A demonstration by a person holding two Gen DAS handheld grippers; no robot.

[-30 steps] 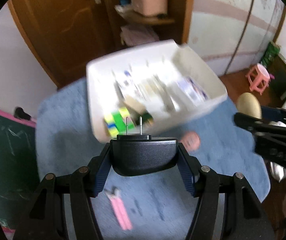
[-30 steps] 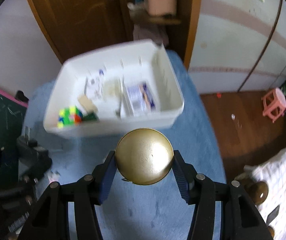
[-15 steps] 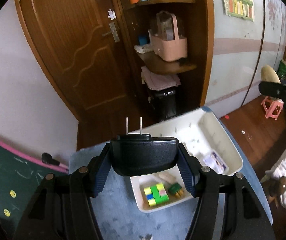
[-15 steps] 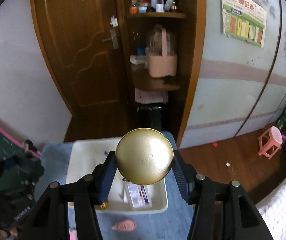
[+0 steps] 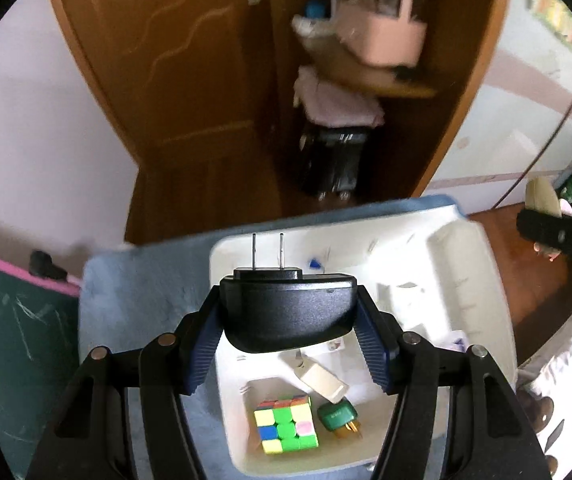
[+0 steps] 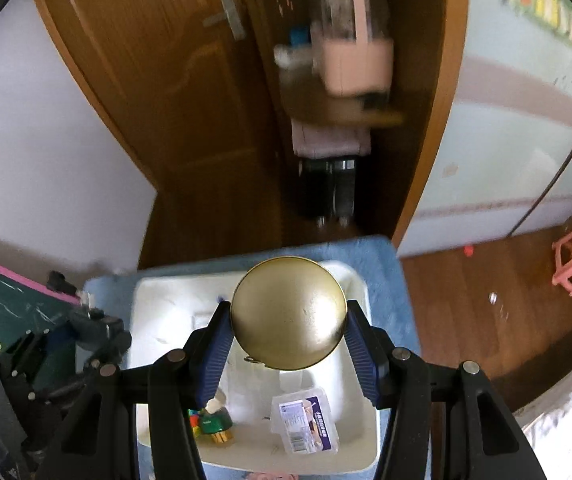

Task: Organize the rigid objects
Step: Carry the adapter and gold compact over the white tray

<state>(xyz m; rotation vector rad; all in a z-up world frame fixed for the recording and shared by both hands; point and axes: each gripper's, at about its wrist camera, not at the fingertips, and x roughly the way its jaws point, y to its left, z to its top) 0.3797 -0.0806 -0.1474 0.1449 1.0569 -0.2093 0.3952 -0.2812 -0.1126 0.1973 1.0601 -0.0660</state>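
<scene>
Left claw (image 5: 290, 332) grips adapter (image 5: 288, 308); right claw (image 6: 288, 334) grips brass ball (image 6: 288, 312), bin (image 5: 466, 264) probably beneath both. Lower before releasing, avoiding cube (image 5: 286, 424).

Soft, even daylight fills both views, no hard shadows. Heavy fisheye bending curves the door (image 5: 189, 72) and walls, with black vignette at every corner. Motion blur smears the pink basket (image 6: 356, 60) and shelf behind; the near foreground stays crisp. The white bin (image 5: 470, 280) blows out bright, and a dull sheen sits on the gold ball (image 6: 289, 312).
</scene>
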